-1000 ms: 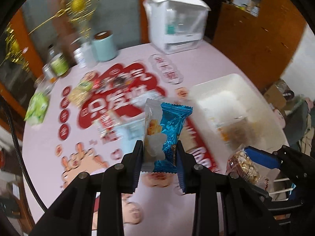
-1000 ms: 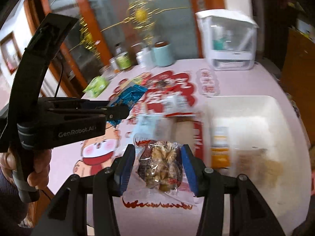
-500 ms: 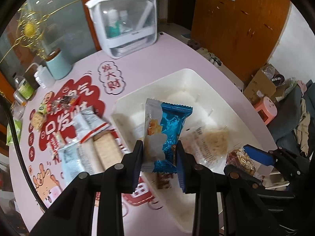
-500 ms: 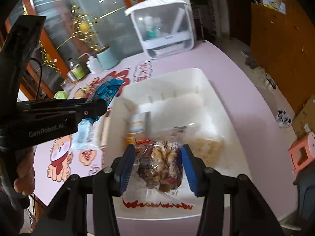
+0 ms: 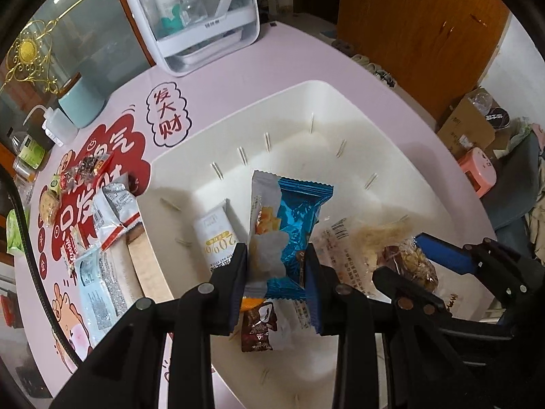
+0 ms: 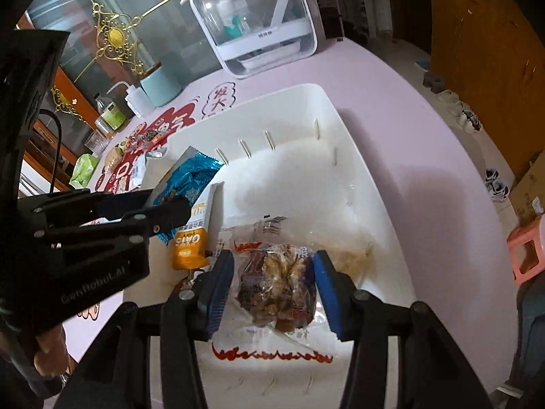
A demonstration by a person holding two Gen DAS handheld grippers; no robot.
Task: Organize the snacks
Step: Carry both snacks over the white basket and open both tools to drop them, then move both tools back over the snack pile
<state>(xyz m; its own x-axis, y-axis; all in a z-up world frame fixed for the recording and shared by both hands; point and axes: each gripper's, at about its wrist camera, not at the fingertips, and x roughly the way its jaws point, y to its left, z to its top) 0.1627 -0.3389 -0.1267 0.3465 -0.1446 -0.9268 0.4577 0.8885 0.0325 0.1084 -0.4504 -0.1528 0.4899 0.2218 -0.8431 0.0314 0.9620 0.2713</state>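
We are observing loose packets [image 5: 102, 225] lying on the bench [image 5: 306, 64] at left. The left gripper [image 5: 276, 274] is clamping a blue packet [image 5: 289, 225] above the bin [image 5: 340, 129]; the right gripper [image 6: 274, 284] is clamping a nut packet [image 6: 276, 286] over it.

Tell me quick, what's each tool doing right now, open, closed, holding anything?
Left tool: closed on the blue snack packet, above the white bin.
Right tool: closed on the clear nut snack bag, also over the bin.
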